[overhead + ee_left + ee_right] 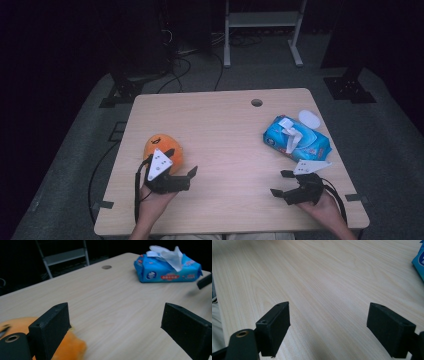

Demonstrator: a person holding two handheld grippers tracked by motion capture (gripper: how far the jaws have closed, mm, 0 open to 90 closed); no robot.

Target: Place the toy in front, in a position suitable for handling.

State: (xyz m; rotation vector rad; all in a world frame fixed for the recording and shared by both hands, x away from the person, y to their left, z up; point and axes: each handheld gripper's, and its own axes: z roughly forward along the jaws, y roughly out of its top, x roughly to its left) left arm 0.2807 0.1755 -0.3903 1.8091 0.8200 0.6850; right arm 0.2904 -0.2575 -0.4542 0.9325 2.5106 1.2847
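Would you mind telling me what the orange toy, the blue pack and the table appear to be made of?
The orange toy looks like soft plush: a fuzzy matte surface and a rounded shape. The blue pack seems to be glossy plastic film, printed and shiny, with a thin white wipe pulled up from its opening. The table looks like pale wood-grain laminate, though solid wood is possible.

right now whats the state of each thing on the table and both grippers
wet wipes pack: lid flipped open, one wipe pulled up out of the top
orange plush toy: resting on the table, not gripped
left gripper: open, holding nothing, beside the plush toy
right gripper: open, holding nothing
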